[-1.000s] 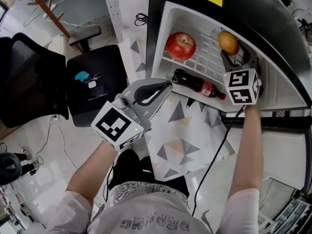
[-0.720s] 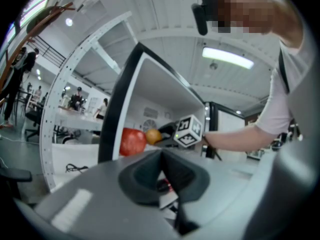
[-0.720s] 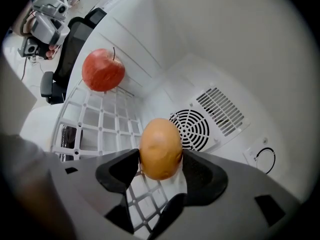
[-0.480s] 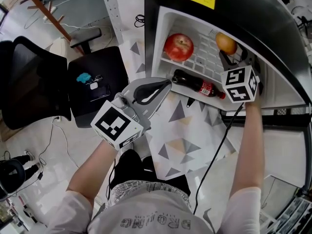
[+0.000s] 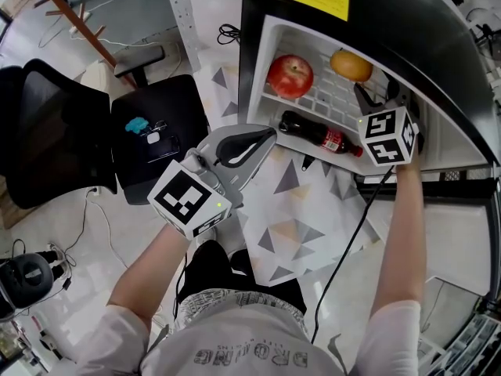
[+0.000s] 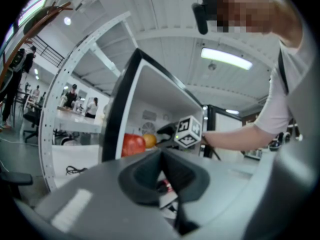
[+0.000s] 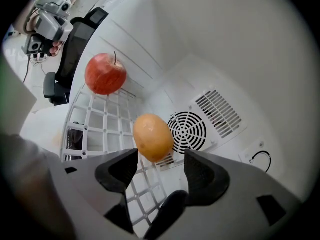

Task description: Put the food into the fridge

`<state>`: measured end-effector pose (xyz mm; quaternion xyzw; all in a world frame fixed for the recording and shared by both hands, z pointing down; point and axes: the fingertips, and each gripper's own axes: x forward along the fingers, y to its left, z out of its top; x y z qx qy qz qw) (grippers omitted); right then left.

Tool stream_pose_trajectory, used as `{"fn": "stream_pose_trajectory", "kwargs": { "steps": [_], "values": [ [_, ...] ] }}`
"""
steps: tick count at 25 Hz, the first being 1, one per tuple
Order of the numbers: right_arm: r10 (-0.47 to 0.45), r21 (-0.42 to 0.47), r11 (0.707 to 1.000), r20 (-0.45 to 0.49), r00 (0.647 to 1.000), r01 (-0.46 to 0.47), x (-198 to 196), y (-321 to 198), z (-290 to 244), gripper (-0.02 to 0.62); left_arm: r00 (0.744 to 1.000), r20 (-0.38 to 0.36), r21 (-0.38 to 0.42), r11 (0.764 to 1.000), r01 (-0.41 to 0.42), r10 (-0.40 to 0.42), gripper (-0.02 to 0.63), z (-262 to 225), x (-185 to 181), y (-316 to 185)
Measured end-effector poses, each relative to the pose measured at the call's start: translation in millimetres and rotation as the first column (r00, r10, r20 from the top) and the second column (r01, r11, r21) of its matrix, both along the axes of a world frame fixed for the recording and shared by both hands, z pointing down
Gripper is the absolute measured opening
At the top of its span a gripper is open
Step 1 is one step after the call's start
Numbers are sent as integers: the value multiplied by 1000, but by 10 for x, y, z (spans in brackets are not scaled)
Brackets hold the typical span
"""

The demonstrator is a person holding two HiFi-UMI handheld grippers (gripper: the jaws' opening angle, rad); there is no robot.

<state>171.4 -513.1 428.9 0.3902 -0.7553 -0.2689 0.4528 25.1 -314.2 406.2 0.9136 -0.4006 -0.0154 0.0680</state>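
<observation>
The fridge [image 5: 438,69] stands open. On its white wire shelf [image 7: 100,124] lie a red apple [image 5: 290,76] [image 7: 105,74] and an orange [image 5: 351,65] [image 7: 153,137]. My right gripper [image 5: 373,97] [image 7: 160,165] reaches inside the fridge and is open. The orange lies just beyond its fingertips, free of both pads. A cola bottle [image 5: 317,135] lies on the level below the shelf. My left gripper [image 5: 266,137] [image 6: 162,165] hovers outside the fridge front, shut and empty. In its view the apple [image 6: 133,145] and the orange [image 6: 149,141] show side by side.
A round fan vent [image 7: 192,131] sits in the fridge's back wall behind the orange. A black office chair [image 5: 149,139] with small items on its seat stands to the left. A patterned mat [image 5: 297,225] lies before the fridge. A black cable [image 5: 352,233] hangs from the right gripper.
The orange has left the right gripper's jaws and now lies a little further left on the shelf. The left gripper has barely moved.
</observation>
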Motion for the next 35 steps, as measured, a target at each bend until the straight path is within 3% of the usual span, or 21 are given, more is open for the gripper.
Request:
{"fn": "stream_pose_trajectory", "kwargs": {
  "steps": [9, 18, 22, 28, 35],
  "values": [
    [20, 5, 1000, 36, 999, -20, -9, 203, -113, 268, 1000, 4, 6, 1000, -26, 26, 8, -104, -21, 119],
    [49, -17, 999, 157, 986, -47, -41, 701, -290, 267, 998, 8, 12, 998, -60, 60, 8, -327, -45, 317],
    [67, -11, 998, 225, 972, -66, -49, 963, -446, 210, 997, 15, 13, 997, -78, 78, 8, -465, -53, 422],
    [88, -10, 996, 307, 948, -89, -62, 1307, -604, 179, 994, 27, 11, 995, -104, 104, 7, -628, -72, 549],
    [117, -19, 993, 427, 897, -120, -96, 1691, -766, 133, 991, 34, 4, 991, -132, 132, 7, -725, -89, 731]
  ]
}}
